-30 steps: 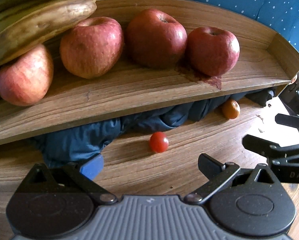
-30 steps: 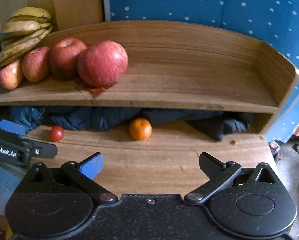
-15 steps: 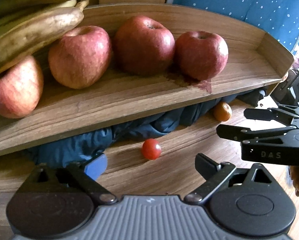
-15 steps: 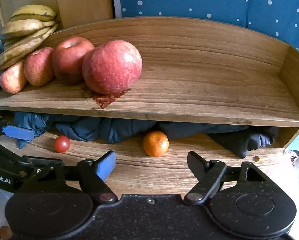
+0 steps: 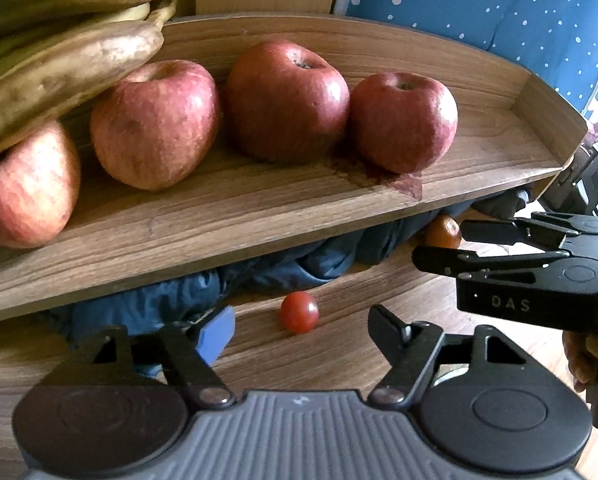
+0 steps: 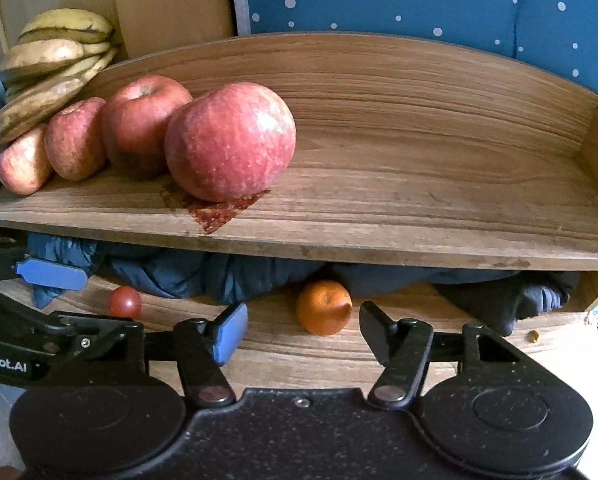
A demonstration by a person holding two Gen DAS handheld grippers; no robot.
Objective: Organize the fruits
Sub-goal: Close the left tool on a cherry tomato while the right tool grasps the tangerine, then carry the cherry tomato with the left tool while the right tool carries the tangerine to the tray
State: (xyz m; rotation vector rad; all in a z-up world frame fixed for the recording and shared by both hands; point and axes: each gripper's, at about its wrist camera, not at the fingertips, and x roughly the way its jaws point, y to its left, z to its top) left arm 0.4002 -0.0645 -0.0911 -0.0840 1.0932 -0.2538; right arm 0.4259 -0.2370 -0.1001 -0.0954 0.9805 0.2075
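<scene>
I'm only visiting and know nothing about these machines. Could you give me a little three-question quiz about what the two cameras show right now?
1. True or false: the right gripper has its jaws shut on the orange.
2. How many apples, such as the nearest apple, sit on the upper shelf?
3. Which lies in front of the left gripper? A) bananas B) cherry tomato C) apple

Key
1. False: both grippers are open and hold nothing.
2. Four, beside the bananas.
3. B, the cherry tomato, on the lower board.
</scene>
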